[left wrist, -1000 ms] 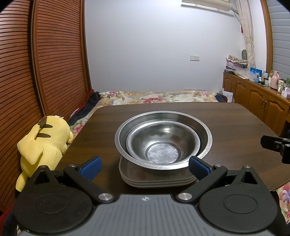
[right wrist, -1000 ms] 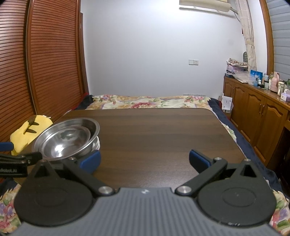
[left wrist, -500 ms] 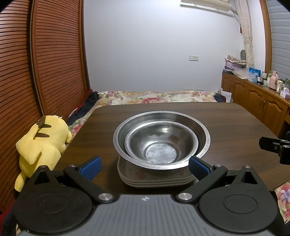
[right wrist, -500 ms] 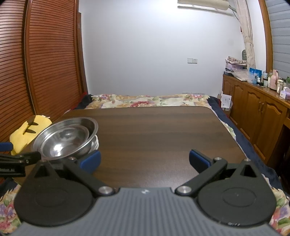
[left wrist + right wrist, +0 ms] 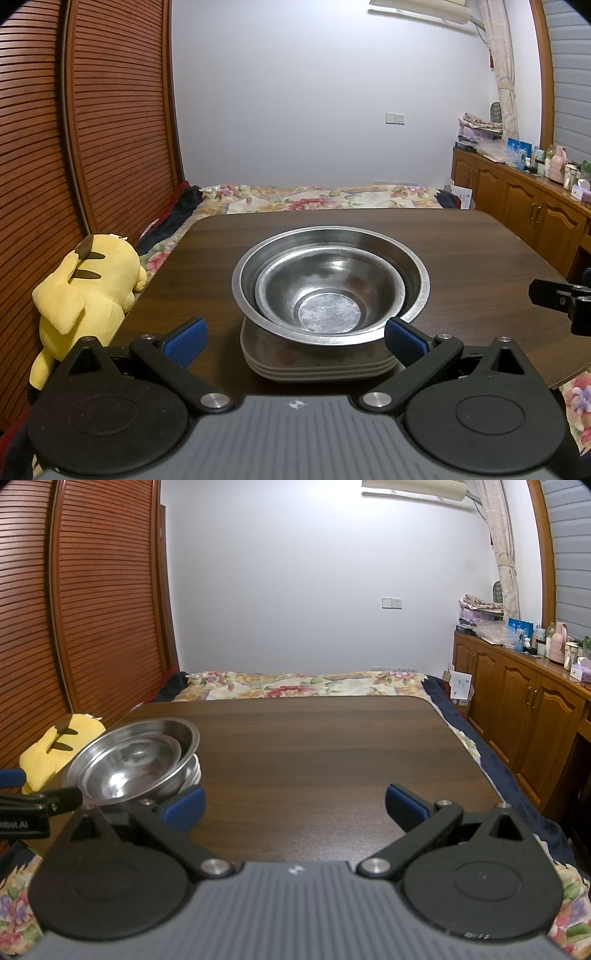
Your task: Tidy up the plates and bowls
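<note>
A: Left gripper point(image 5: 294, 339) sits low at the near edge of the dark wood-grain counter point(image 5: 461, 251), jaws spread wide, holding nothing.

B: And right ahead of it, the stack. A small shiny steel bowl point(image 5: 328, 291) nests inside a wide steel bowl point(image 5: 415, 275), and both sit on a pile of grey-beige flat plates point(image 5: 321, 367).

A: The blue pads point(image 5: 184, 338) flank that pile, one on each side, clear of it as far as I can see.

B: Over to the right gripper point(image 5: 294, 805). Jaws wide apart too, empty, with only bare counter between them.

A: From that camera the stack sits off to the left, near the counter's left edge, just behind the left blue pad.

B: A yellow plush toy with dark-tipped ears point(image 5: 86, 284) lies off the counter's left side, against the slatted wooden doors point(image 5: 110, 110).

A: Beyond the counter, a bed with a floral cover point(image 5: 295, 686); wooden cabinets point(image 5: 524, 709) line the right wall.
</note>
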### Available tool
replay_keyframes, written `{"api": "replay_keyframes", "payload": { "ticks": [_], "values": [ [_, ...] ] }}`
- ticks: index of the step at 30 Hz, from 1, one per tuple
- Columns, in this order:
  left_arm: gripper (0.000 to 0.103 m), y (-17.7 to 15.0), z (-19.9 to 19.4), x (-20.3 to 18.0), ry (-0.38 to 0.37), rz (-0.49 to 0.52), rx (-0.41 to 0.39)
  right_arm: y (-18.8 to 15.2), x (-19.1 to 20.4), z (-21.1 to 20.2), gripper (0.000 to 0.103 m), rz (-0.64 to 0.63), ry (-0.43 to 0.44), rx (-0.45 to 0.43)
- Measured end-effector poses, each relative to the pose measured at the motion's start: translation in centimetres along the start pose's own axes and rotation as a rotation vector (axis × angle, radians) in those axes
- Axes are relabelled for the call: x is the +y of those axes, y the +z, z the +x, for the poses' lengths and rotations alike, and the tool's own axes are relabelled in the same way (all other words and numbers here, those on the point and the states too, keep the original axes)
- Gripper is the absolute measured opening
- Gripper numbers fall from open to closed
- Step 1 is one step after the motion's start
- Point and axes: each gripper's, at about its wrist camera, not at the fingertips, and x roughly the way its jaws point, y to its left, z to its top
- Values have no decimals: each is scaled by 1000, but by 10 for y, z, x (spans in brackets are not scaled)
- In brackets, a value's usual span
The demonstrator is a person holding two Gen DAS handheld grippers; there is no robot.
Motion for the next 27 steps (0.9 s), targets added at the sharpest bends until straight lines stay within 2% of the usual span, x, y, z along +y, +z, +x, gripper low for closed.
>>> {"api": "replay_keyframes", "payload": {
  "ticks": [27],
  "values": [
    [103,0,0,1,0,-1,1,0,0,-1,103,6,10,8]
  ]
}}
